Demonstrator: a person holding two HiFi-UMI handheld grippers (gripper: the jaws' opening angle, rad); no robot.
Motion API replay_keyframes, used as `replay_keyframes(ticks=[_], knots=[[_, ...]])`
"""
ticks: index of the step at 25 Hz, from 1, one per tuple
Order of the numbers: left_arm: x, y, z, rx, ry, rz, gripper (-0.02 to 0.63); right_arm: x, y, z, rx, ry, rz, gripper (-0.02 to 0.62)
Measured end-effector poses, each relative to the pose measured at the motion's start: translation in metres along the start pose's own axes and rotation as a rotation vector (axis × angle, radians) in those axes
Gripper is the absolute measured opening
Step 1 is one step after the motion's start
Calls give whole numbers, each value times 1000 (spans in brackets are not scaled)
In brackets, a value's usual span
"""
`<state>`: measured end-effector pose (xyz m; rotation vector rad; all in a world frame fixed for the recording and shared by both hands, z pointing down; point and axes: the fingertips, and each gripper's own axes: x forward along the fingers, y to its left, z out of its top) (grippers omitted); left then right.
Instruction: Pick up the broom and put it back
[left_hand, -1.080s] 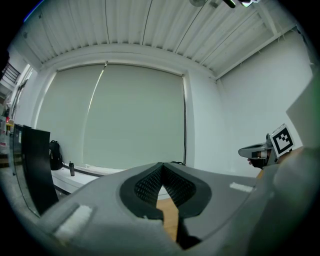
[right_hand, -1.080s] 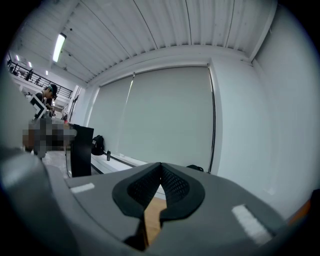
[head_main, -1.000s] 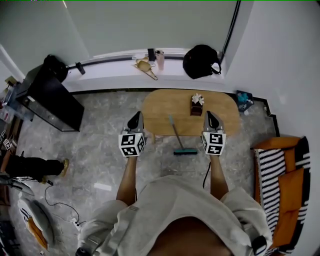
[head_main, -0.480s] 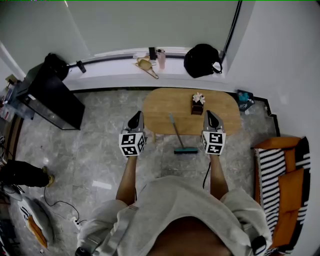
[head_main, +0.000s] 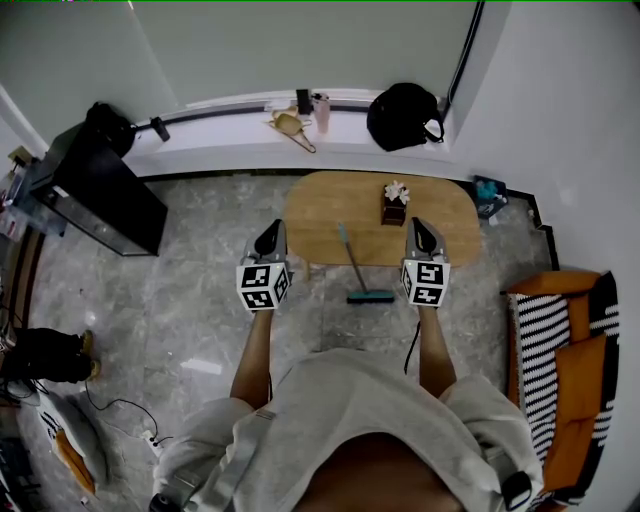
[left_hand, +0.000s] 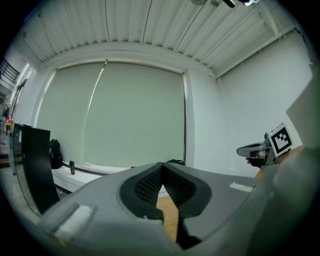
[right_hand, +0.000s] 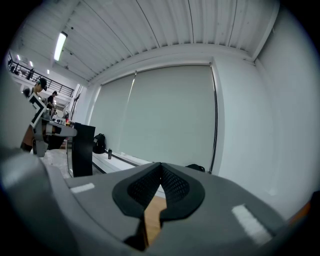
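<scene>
Broom (head_main: 356, 270) leans against counter (head_main: 440, 215) near edge | left tongs (head_main: 270, 232), right tongs (head_main: 421, 230) together, empty, before counter | fits pre-pickup or post-return

Oval wooden table (head_main: 445, 228) bearing a small flower box (head_main: 395, 206); black bag (head_main: 403, 117) on window ledge (head_main: 220, 135); black cabinet (head_main: 100, 205) left; orange striped sofa (head_main: 560, 370) right.

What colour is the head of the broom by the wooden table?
Teal, a dark blue-green; the head view shows the broom head best.
</scene>
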<state>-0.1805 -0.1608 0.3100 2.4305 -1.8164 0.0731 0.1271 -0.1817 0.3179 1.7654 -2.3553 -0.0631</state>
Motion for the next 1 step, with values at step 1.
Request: replay_keyframes(ticks=[1], knots=[[1, 0, 0, 0, 0, 0, 2, 1, 0, 0, 0, 0, 0, 0]])
